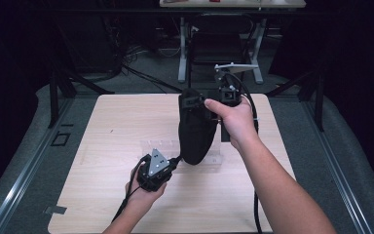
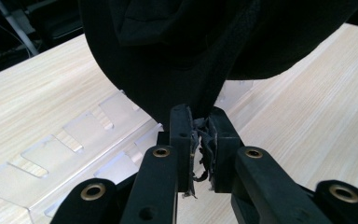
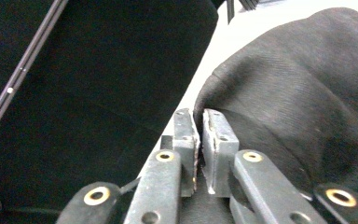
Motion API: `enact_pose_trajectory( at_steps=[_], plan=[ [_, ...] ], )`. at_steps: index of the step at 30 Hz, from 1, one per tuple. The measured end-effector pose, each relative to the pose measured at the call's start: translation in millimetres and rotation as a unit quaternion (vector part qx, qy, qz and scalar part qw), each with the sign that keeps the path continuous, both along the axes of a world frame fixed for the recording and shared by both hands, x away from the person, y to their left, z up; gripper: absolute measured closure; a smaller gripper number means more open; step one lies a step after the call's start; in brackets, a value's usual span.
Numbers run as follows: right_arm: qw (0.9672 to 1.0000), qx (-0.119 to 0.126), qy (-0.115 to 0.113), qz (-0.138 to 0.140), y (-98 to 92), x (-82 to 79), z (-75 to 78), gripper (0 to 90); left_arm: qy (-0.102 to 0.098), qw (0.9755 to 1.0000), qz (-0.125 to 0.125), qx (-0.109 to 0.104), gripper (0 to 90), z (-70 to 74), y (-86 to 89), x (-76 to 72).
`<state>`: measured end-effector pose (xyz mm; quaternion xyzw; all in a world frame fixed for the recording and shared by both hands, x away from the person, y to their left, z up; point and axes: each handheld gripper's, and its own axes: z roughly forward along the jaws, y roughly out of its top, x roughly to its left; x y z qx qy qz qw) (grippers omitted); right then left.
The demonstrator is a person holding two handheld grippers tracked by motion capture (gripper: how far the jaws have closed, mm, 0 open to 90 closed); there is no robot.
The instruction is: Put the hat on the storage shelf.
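Pale wooden table lay under a black cloth hanging lengthwise between both claws: the right gripper pinched its top edge with jaws nearly shut, the left gripper clamped its bottom tip, just above a clear plastic rack

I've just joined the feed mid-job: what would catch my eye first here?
A black cloth hangs in the air over the middle of the wooden table, stretched between two grippers. The right hand-held gripper holds its upper end, and the left hand-held gripper has its pads pinched on the lower edge. Beneath the cloth, a clear plastic rack with slots lies flat on the table.
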<state>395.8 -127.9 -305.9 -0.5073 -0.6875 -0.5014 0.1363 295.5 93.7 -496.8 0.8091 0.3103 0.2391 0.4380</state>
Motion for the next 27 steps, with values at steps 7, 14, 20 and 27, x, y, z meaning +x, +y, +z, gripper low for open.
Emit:
enact_pose_trajectory(
  at_steps=[7,14,20,27],
  plan=[
    [0.9999,0.006,-0.013,-0.007,-10.2,-5.0,7.1,81.3,-0.001,1.0000,0.005,0.003,84.5,-1.4,2.8,-0.1],
    [0.9996,0.011,-0.014,-0.021,-27.3,-6.8,9.1,81.3,0.003,0.9999,0.016,0.000,85.6,-7.7,9.7,-0.3],
    [0.9995,0.010,-0.011,-0.027,-38.5,-7.6,5.9,81.3,0.009,0.9997,0.019,0.007,85.5,-15.0,13.1,-0.1],
    [0.9992,0.010,-0.013,-0.037,-47.8,-9.4,6.1,80.8,0.033,0.9990,0.028,0.008,85.3,-29.4,17.4,2.8]
  ],
)
